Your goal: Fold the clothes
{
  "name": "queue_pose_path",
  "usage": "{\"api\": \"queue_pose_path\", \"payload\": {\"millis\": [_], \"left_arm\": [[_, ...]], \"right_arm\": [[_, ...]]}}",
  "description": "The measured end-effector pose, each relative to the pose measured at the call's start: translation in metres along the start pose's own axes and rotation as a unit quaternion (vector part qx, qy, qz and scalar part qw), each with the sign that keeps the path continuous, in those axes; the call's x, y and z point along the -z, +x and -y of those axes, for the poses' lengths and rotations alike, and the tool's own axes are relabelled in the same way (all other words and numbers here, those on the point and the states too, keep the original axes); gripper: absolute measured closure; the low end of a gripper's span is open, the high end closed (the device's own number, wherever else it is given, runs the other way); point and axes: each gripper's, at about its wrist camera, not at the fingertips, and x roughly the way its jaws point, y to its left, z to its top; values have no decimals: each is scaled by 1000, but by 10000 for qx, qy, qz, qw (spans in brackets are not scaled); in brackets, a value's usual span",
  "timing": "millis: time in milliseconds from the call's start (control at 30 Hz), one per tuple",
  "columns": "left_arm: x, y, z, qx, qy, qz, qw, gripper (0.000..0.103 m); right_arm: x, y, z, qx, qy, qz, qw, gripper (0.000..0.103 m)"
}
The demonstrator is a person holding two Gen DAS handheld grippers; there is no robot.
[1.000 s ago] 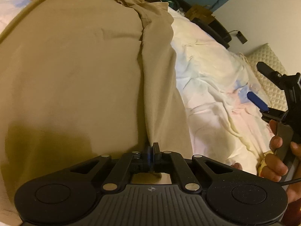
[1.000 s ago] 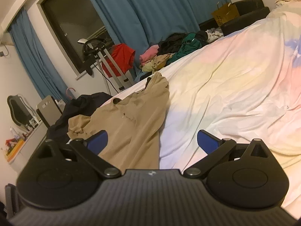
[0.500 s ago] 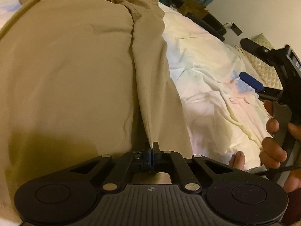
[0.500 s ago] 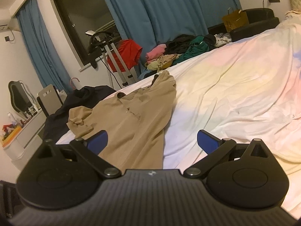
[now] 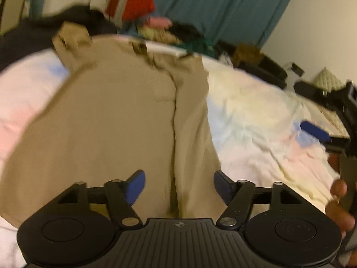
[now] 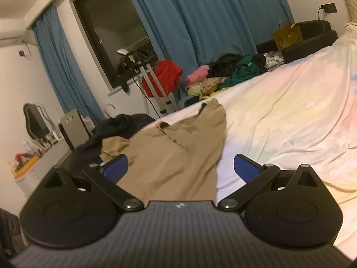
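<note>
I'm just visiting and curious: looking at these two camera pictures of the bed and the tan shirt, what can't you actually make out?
- Tan shirt: its near hem is hidden behind the left gripper body in the left wrist view.
- Clothes pile: smeared by motion blur in the left wrist view; single garments are unclear.
- Person's hand: cut off by the right edge.
- Dresser items: too small to name in the right wrist view.

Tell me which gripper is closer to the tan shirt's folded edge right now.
Left. The left gripper sits directly over the tan shirt, fingers open astride its folded edge, having just opened. The right gripper is off to the side over the bedsheet, open.
</note>
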Motion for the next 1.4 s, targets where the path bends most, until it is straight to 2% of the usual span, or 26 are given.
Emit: {"api": "queue_pose_path", "payload": {"millis": [33, 100, 233, 367, 467, 567, 700, 800, 867, 900, 933, 967, 1033, 1167, 1267, 1400], "left_arm": [[-7, -5, 2, -117, 74, 139, 9998, 19], [-21, -11, 5, -360, 225, 377, 9984, 18], [-60, 10, -14, -906, 428, 479, 9938, 17], [-107, 64, -74, -1237, -193, 504, 9909, 17], [-140, 108, -131, -1454, -748, 621, 9846, 18], [-167, 153, -177, -1815, -867, 818, 9761, 18], [-191, 198, -232, -2116, -1110, 969, 9662, 18], [-206, 222, -262, -2071, -1319, 1119, 9629, 18], [-214, 231, -271, -2093, -1209, 1245, 9623, 19], [-219, 235, -272, -2129, -1059, 1266, 9630, 27], [-223, 239, -272, -2164, -893, 1239, 9643, 45], [-227, 242, -271, -2152, -756, 1195, 9663, 53], [-233, 244, -266, -2108, -510, 1128, 9697, 95], [-241, 228, -231, -2321, -25, 1289, 9641, 96], [-251, 207, -182, -2311, 641, 1570, 9580, 96], [-257, 190, -100, -2032, 1664, 1630, 9510, 96]], "right_arm": [[0, -3, -2, -29, 6, 32, 10000, 0], [1, -5, -5, -67, -19, 85, 9999, 0], [11, 6, 4, 2, -137, 57, 9999, 0], [22, 32, 17, 153, -115, -89, 9998, 0], [28, 58, 22, 184, -127, -193, 9996, 0], [32, 84, 22, 201, -231, -256, 9992, 0], [33, 116, 19, 119, -351, -248, 9990, 0], [36, 135, 19, 52, -458, -239, 9987, 0], [38, 144, 21, 15, -465, -261, 9986, 0], [39, 149, 23, 11, -446, -298, 9986, 0], [39, 153, 24, 18, -415, -335, 9986, 0], [39, 157, 25, 28, -380, -367, 9986, 0], [37, 161, 28, 45, -273, -378, 9989, 0], [33, 154, 34, 79, -81, -293, 9995, 0], [31, 145, 39, 133, 49, -281, 9995, 0], [29, 134, 43, 191, 153, -304, 9992, 0]]}}
